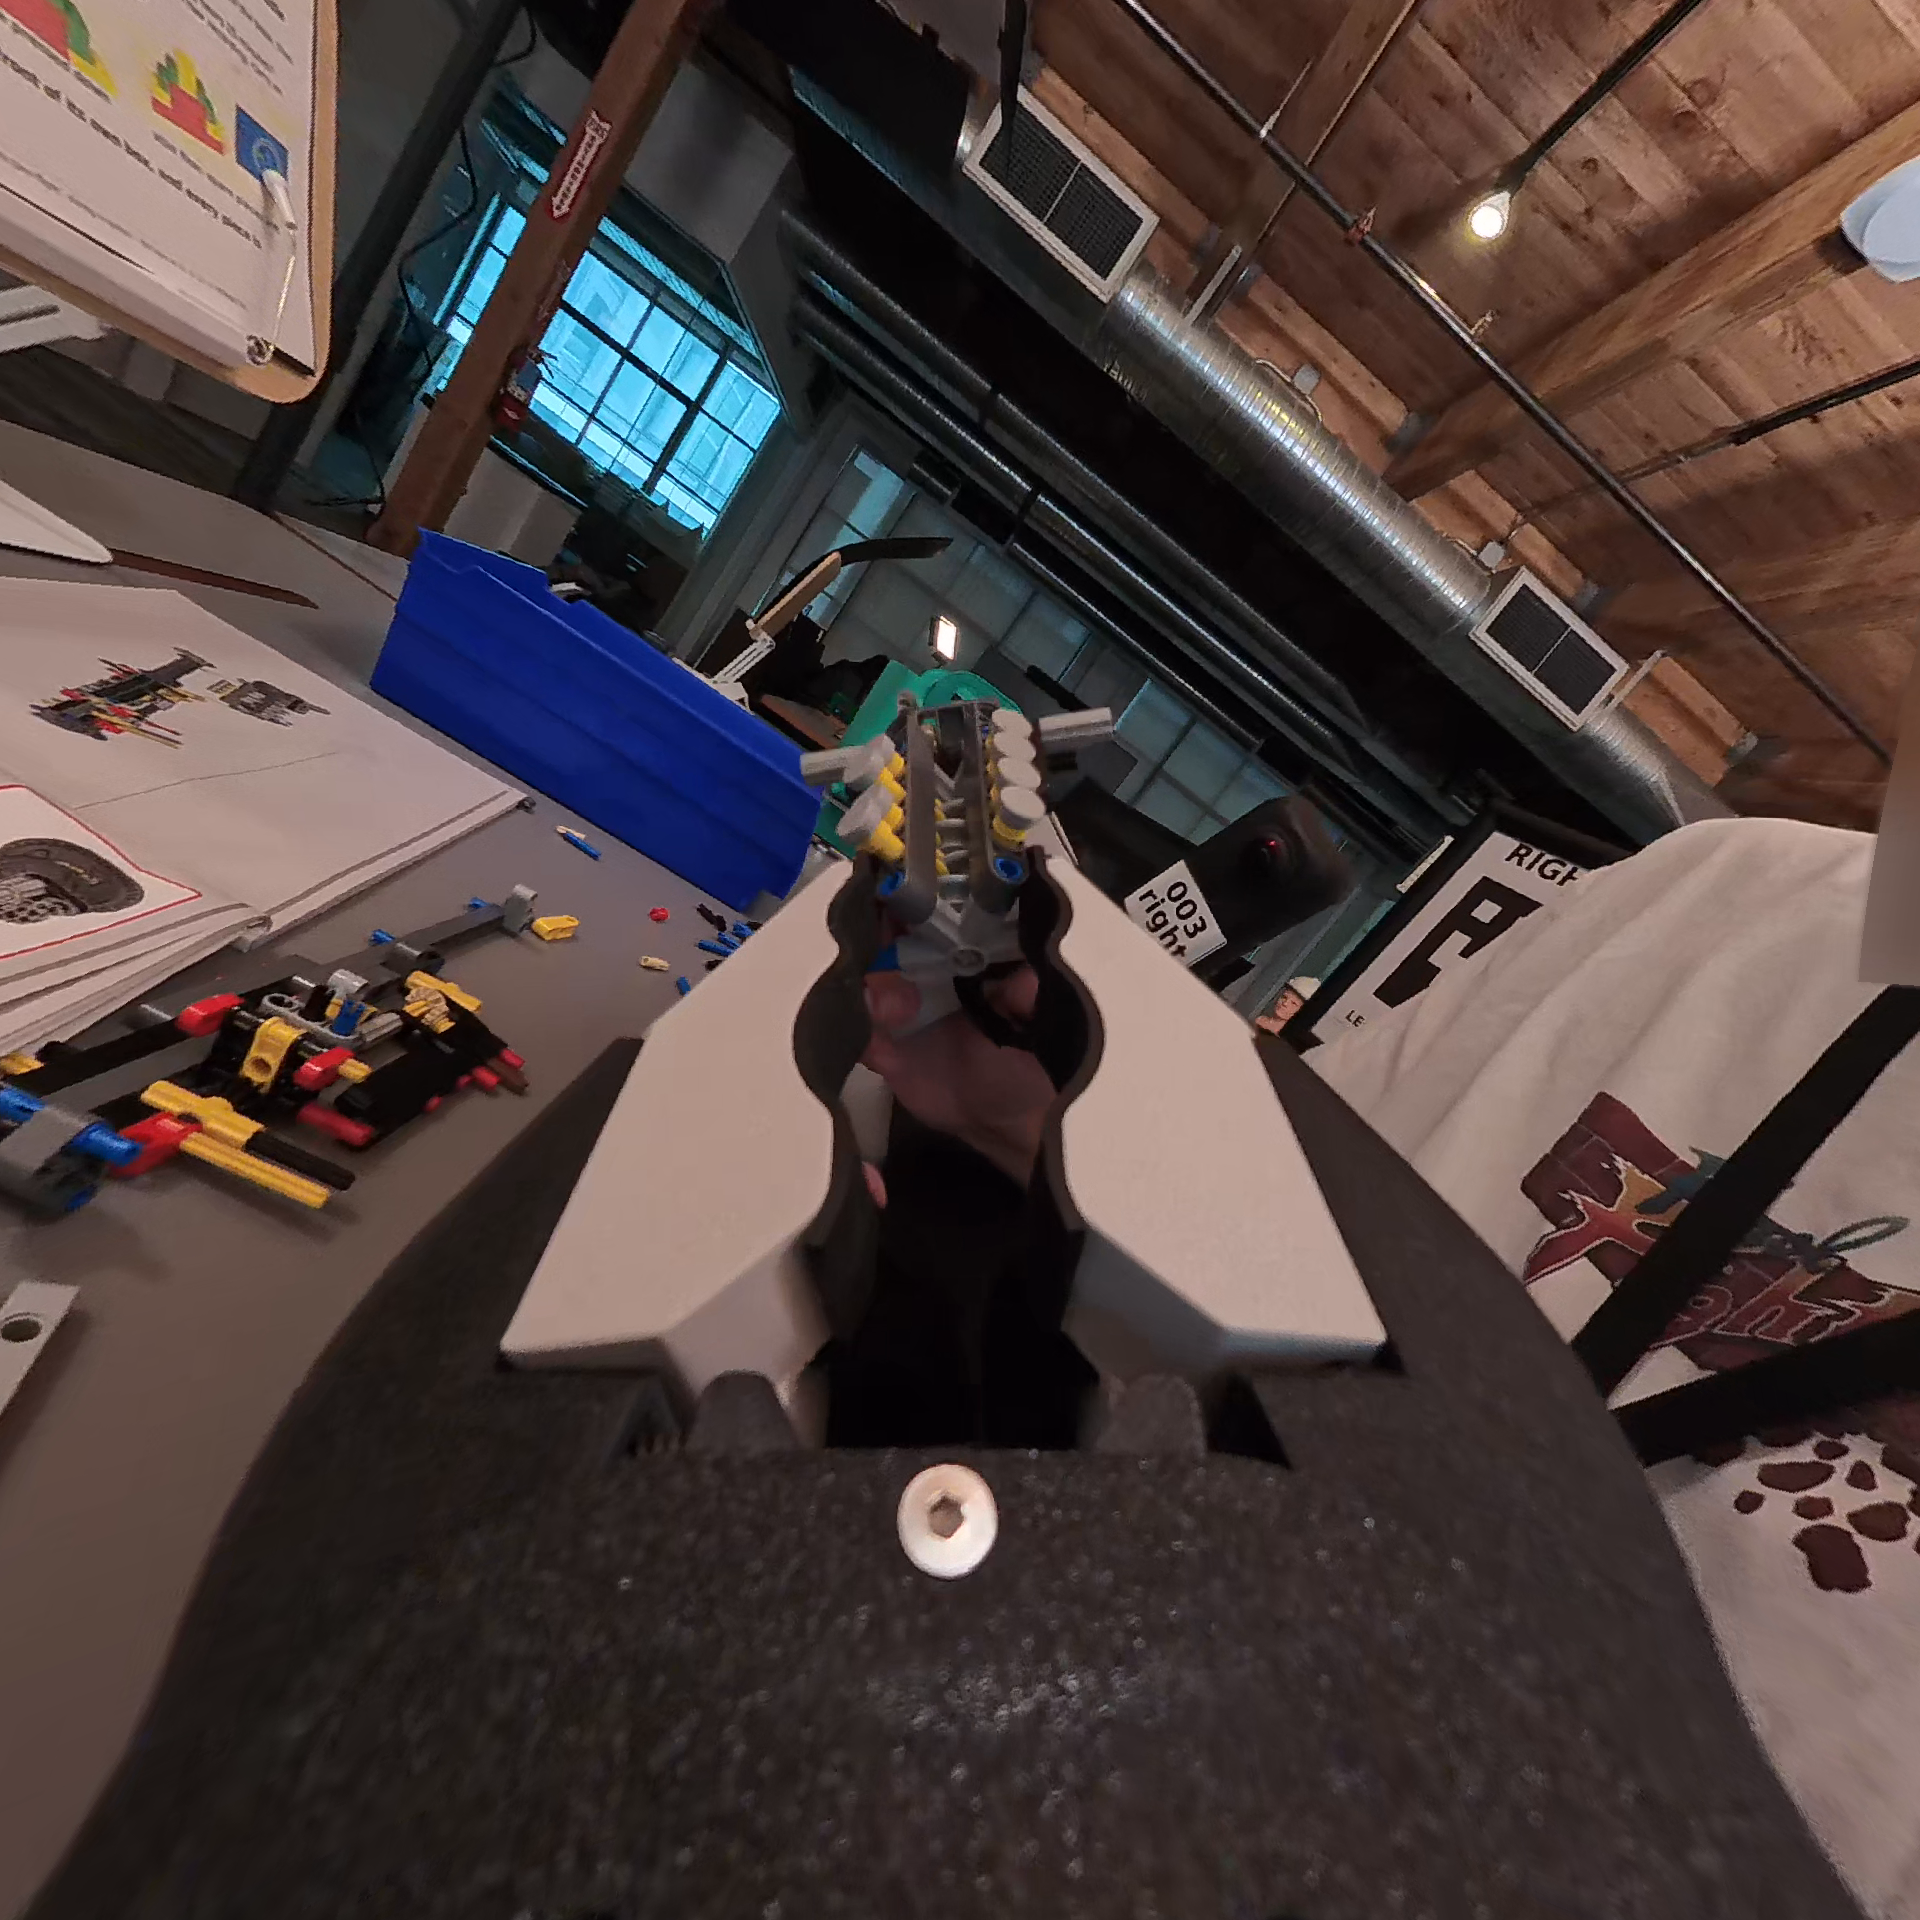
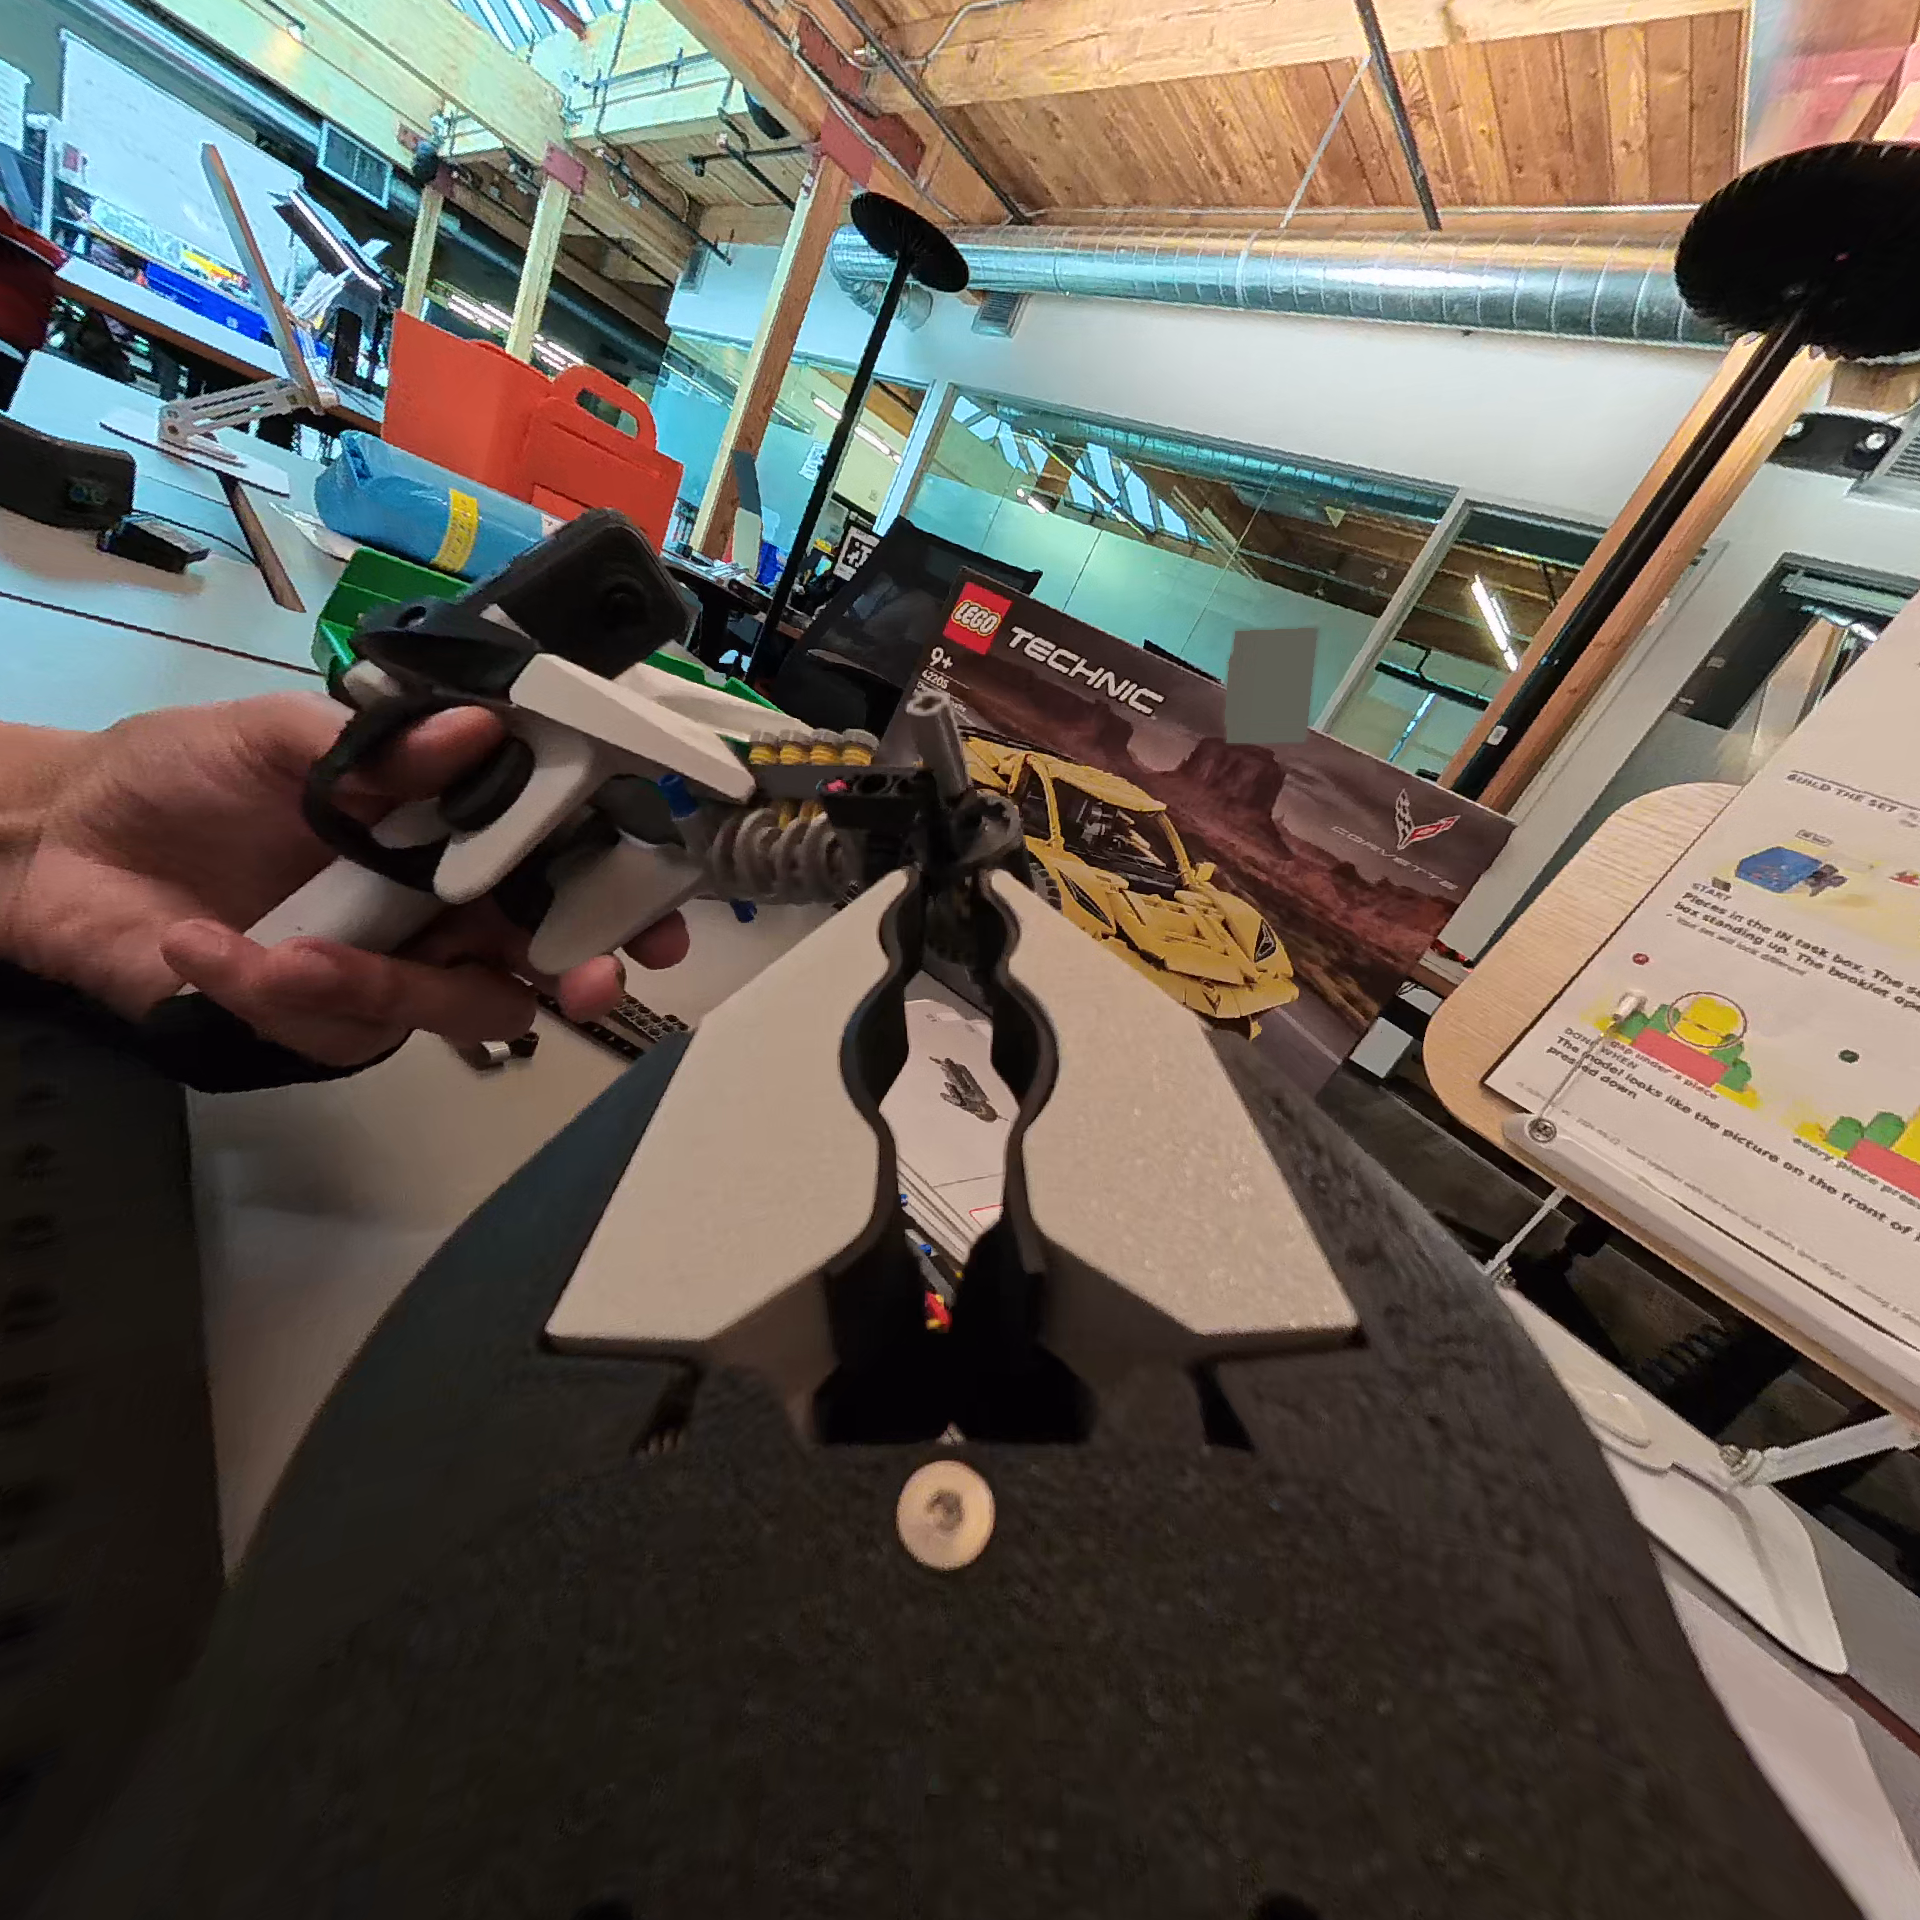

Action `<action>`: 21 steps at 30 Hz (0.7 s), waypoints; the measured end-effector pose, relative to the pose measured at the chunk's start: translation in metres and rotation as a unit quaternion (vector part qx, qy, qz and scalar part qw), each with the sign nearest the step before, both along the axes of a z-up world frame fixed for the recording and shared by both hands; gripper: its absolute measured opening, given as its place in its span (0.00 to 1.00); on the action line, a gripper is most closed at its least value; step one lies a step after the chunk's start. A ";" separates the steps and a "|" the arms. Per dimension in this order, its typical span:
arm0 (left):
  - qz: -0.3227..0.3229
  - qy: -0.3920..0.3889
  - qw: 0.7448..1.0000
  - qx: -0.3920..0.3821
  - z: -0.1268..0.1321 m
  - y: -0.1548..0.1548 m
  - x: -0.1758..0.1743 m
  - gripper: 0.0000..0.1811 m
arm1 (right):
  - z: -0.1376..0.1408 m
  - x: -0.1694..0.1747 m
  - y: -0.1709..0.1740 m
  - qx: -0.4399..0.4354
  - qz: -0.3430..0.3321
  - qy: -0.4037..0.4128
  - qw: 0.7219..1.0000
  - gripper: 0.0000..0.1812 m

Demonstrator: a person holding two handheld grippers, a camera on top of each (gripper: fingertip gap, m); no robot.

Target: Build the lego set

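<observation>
Tongs left [image 1: 940,883] and right [image 2: 951,883] both pinching grey-yellow engine assembly [image 1: 940,800]; printed set box [image 2: 1195,821] behind.

Your right claw [image 2: 948,883] points forward with its tips pinched on a small dark piece at the end of the grey and yellow lego engine assembly [image 2: 821,821]. To its left, your left claw [image 2: 727,821] grips the assembly's other end, with your hand [image 2: 208,862] wrapped around the handle. Beyond the tips stands the set's box [image 2: 1195,831], showing a yellow car. To the right, an instruction sheet [image 2: 1766,997] rests on a tilted board.
</observation>
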State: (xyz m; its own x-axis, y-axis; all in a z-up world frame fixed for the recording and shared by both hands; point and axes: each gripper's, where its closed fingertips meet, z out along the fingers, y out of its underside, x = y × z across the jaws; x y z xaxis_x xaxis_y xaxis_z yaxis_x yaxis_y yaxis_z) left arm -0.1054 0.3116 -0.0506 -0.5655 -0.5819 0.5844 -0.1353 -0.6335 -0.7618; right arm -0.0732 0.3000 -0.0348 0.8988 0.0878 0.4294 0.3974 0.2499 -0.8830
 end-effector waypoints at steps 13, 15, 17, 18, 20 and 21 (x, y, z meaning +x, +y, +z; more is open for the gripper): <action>0.039 -0.004 0.999 0.029 -0.002 0.010 0.001 0.13 | -0.022 0.002 -0.007 -0.166 0.090 0.153 0.970 0.29; 0.043 -0.003 0.998 0.042 -0.003 0.009 0.001 0.13 | -0.028 -0.010 -0.007 -0.199 0.120 0.182 0.956 0.38; 0.037 0.000 0.998 0.045 -0.004 0.006 0.002 0.13 | -0.025 -0.018 -0.006 -0.192 0.125 0.181 0.956 0.43; 0.032 -0.003 0.999 0.040 -0.003 0.005 0.001 0.13 | -0.021 -0.019 -0.006 -0.175 0.117 0.165 0.963 0.44; 0.029 -0.004 0.999 0.033 -0.002 0.006 0.000 0.13 | -0.012 -0.012 -0.005 -0.132 0.079 0.126 0.980 0.39; 0.030 0.001 0.999 0.036 -0.005 0.006 0.001 0.13 | -0.012 -0.013 -0.005 -0.128 0.071 0.108 0.983 0.38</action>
State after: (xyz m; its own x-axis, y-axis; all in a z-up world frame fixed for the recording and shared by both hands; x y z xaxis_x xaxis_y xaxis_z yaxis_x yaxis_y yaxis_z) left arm -0.1045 0.3174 -0.0553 -0.5263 -0.6558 0.5412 -0.1005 -0.5841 -0.8055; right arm -0.0859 0.2947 -0.0469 0.9376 0.2996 0.1764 0.1698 0.0481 -0.9843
